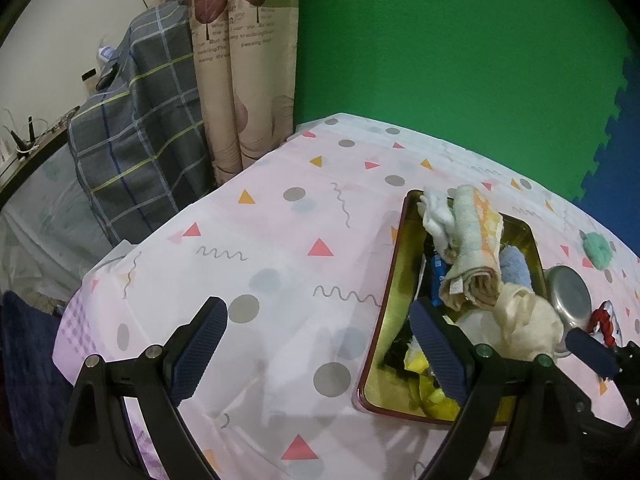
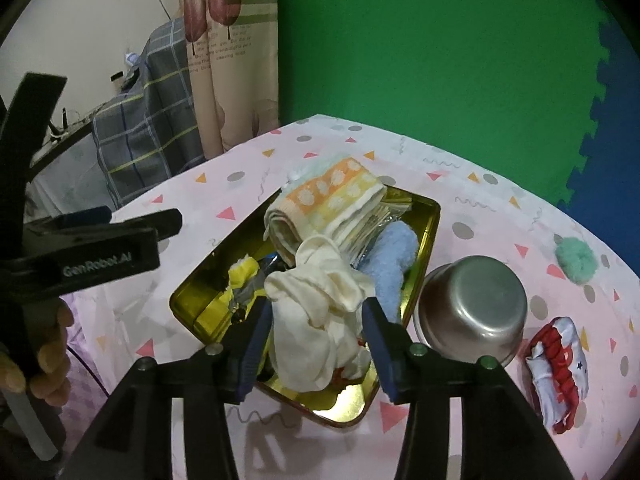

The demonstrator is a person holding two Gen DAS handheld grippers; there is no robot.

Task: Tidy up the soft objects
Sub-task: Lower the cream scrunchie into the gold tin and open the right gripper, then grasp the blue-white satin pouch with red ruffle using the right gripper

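Green wall stands behind the desk [image 2: 472, 184]. Right hand-held gripper [image 2: 316, 328] is released around the cream cloth [image 2: 320, 304] in the gold tin [image 2: 424, 236]; left hand-held gripper [image 1: 320, 340] is open, empty. Next probably: the teal scrunchie [image 2: 576, 260] near the right edge.

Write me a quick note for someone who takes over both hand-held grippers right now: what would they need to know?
Left hand-held gripper: open, empty, above the tablecloth beside the gold tin.
Right hand-held gripper: open, cream cloth between its fingers, not pinched.
Done: the tin holds the cream cloth, rolled orange towel, blue cloth and yellow cloth.
Left: green scrunchie and red-and-white cloth lie on the table, right of the upturned steel bowl.
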